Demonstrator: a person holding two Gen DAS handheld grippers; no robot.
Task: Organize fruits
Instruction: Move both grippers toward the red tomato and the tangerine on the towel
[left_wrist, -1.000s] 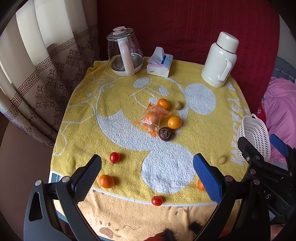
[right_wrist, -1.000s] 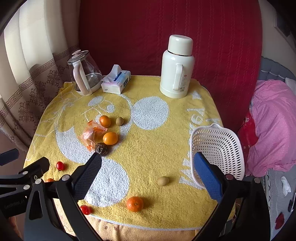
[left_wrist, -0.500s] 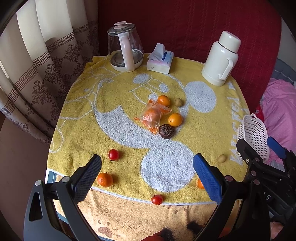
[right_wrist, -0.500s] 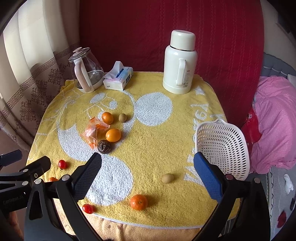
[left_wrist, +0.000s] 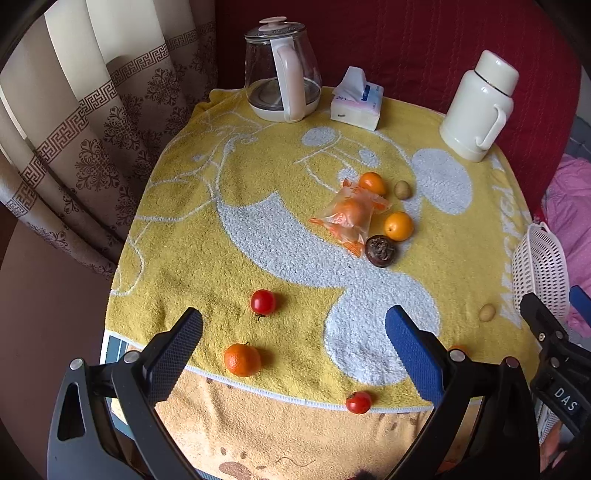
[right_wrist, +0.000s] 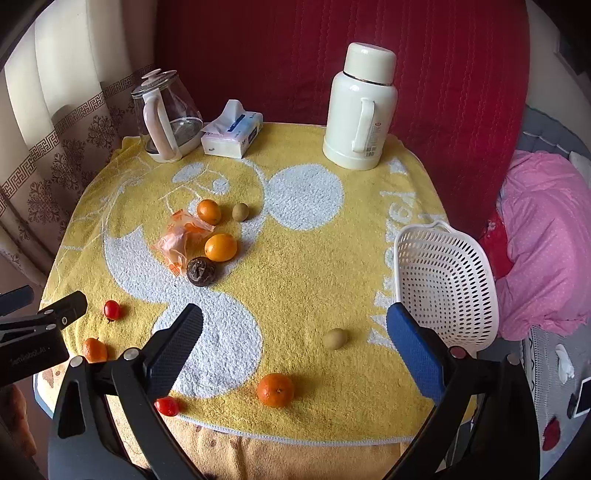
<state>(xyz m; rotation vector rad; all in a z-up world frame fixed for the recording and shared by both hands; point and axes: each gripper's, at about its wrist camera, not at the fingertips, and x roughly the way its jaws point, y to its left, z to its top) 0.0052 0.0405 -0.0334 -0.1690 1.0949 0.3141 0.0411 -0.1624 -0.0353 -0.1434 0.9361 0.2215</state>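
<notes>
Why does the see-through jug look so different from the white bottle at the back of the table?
The glass kettle is clear, so its inside shows; the white thermos is solid cream. The kettle is squat and wide, the thermos taller and narrower. The kettle's lid has a knob; the thermos wears a plain cap. Both stand upright and have a handle.

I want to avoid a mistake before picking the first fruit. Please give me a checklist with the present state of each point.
1. Left hand-held gripper open, holding nothing: ok.
2. Right hand-held gripper open, holding nothing: ok.
3. White basket free of fruit, on the towel's right edge: ok.
4. Mandarin near the right hand-held gripper, unobstructed: ok.
5. Cherry tomato at the towel's front hem, safe from rolling: cannot tell.
</notes>
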